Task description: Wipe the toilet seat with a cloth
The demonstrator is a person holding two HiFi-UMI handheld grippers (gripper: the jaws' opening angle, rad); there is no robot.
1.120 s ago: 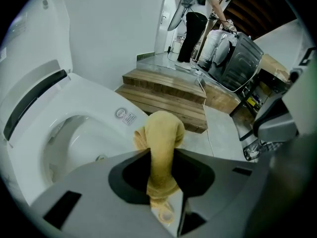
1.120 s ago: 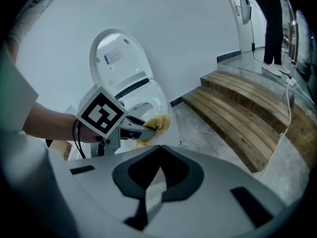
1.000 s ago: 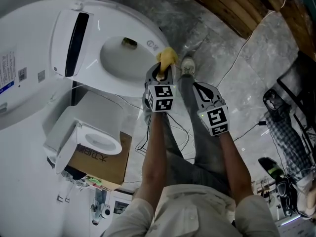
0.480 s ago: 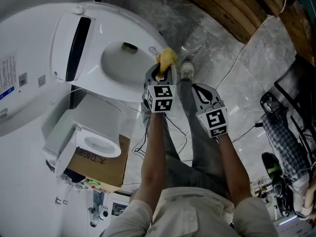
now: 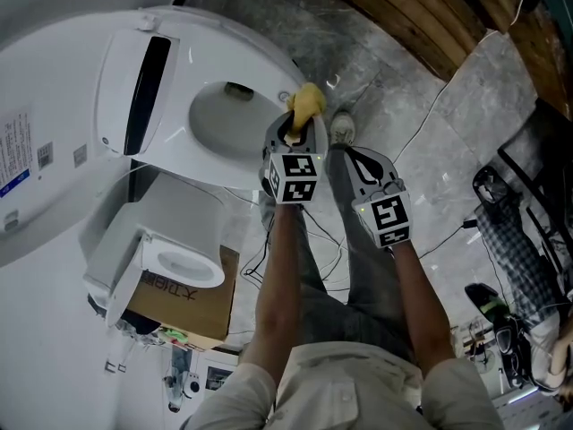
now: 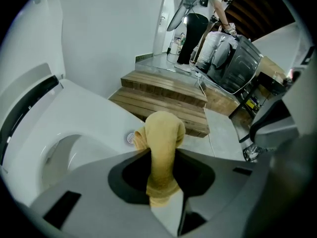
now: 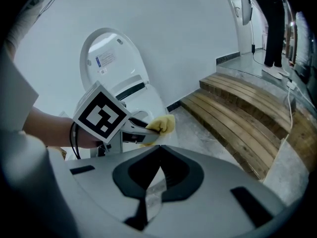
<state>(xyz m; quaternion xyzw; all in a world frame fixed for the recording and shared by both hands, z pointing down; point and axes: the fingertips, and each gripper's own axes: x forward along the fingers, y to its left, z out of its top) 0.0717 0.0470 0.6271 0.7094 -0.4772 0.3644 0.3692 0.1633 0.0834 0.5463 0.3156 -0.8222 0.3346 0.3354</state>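
The left gripper (image 5: 298, 125) is clamped on the yellow cloth (image 5: 307, 99), which bulges out past its tips at the front rim of the white toilet seat (image 5: 210, 162). Just beside it, the right gripper (image 5: 352, 157) hangs over the grey floor (image 5: 403, 88) with its jaws together and nothing between them. The toilet lid (image 7: 110, 53) stands raised behind.

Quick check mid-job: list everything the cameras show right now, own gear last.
Toilet: one, white, lid up, upper left.
Cloth: one, yellow, at the toilet's front rim.
Second toilet: one, white, smaller, lower left.
Cardboard box: one, brown, under the second toilet.
Wooden steps: brown, top right.
Cables: several, white and dark, on the grey floor.
Shoe: one, pale, beside the cloth.
Left tongs: grey, shut on the cloth.
Right tongs: grey, shut, empty.
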